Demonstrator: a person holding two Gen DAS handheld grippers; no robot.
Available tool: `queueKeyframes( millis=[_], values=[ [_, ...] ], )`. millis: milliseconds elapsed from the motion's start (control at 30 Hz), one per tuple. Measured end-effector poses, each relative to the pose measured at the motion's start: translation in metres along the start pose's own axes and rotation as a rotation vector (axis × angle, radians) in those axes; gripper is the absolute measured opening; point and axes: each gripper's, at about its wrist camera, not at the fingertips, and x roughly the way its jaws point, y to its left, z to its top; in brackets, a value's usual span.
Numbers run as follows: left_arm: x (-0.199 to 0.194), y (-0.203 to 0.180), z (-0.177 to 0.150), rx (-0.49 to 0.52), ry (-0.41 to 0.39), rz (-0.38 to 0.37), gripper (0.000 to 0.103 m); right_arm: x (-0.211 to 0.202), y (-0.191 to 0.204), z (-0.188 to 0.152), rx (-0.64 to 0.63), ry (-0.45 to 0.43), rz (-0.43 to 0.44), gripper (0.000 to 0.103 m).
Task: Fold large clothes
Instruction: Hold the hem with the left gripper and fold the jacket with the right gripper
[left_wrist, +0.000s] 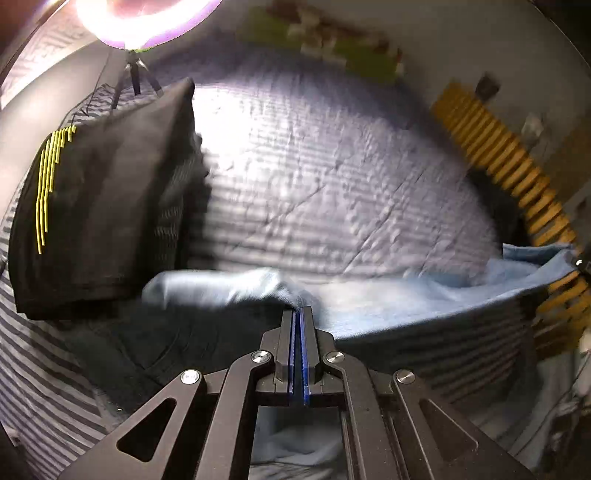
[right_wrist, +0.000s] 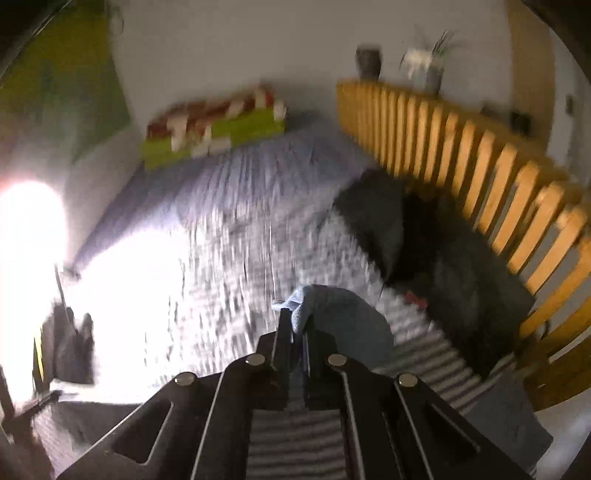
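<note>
The left gripper (left_wrist: 298, 314) has its jaws pressed together on a fold of the light blue fabric garment (left_wrist: 406, 299), which stretches from those jaws away to the right, lifted just above the grey-and-white striped bed cover (left_wrist: 314, 177). The right gripper (right_wrist: 295, 321) pinches another bunched corner of the same cloth between nearly closed jaws. A folded black garment with yellow stripes (left_wrist: 96, 206) lies to the left of the left jaws. Both views are motion-blurred, so the swing looks fast; a thin pinch could slip free, or the sagging middle could land creased, or drag onto the dark clothes pile (right_wrist: 443, 251) ahead-right of the right jaws
</note>
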Motion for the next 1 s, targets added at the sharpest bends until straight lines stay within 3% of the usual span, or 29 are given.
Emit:
queueKeyframes(
  millis=[100,200,267,400,500,600,700,867,1000],
  values=[
    [0.015,-0.016,-0.01,0.065,0.03,0.054,0.002,0.023,-0.022,-0.019,0.013,0.137,0.04,0.013],
    [0.009,-0.03,-0.021,0.125,0.033,0.038,0.003,0.0,-0.049,-0.046,-0.022,0.144,0.075,0.023],
    [0.001,-0.037,-0.029,0.173,0.02,0.048,0.009,-0.025,-0.078,-0.072,-0.025,0.112,0.043,0.041],
    [-0.01,-0.045,-0.043,0.213,0.013,0.074,0.01,-0.066,-0.15,-0.14,0.037,0.068,-0.157,0.043],
    [-0.006,-0.051,-0.052,0.225,0.051,0.065,0.01,-0.074,-0.205,-0.181,0.163,0.083,-0.164,0.043],
    [-0.004,-0.069,-0.059,0.239,0.065,0.039,0.01,-0.062,-0.239,-0.204,0.319,0.116,-0.08,0.043],
    [-0.004,-0.085,-0.069,0.25,0.09,-0.027,0.01,-0.037,-0.221,-0.201,0.28,0.15,-0.04,0.043],
    [-0.007,-0.101,-0.082,0.312,0.104,-0.029,0.01,0.023,-0.159,-0.19,0.134,0.265,0.056,0.046],
    [-0.006,-0.095,-0.084,0.333,0.116,-0.011,0.01,0.066,-0.13,-0.203,0.053,0.38,0.005,0.046]
  ],
)
